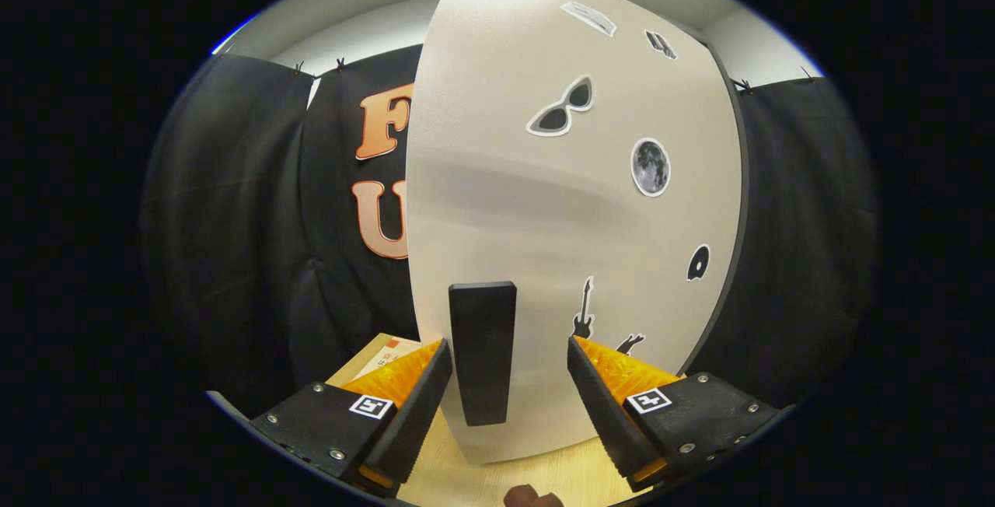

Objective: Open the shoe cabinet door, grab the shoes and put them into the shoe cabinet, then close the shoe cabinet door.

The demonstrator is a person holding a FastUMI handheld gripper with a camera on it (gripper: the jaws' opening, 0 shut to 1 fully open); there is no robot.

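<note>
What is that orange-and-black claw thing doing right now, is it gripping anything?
Gripper: jaws open, gripping nothing; the white cabinet door's black upright handle stands between them, untouched.

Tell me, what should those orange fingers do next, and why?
Probably ease forward a little and close. The gripper is open, its fingers either side of the black handle without pressing it, and the white cabinet door looks shut, so gripping the handle comes first.

Pale wooden tabletop (505,476) carries the white shoe cabinet (575,204), apparently upright.
</note>
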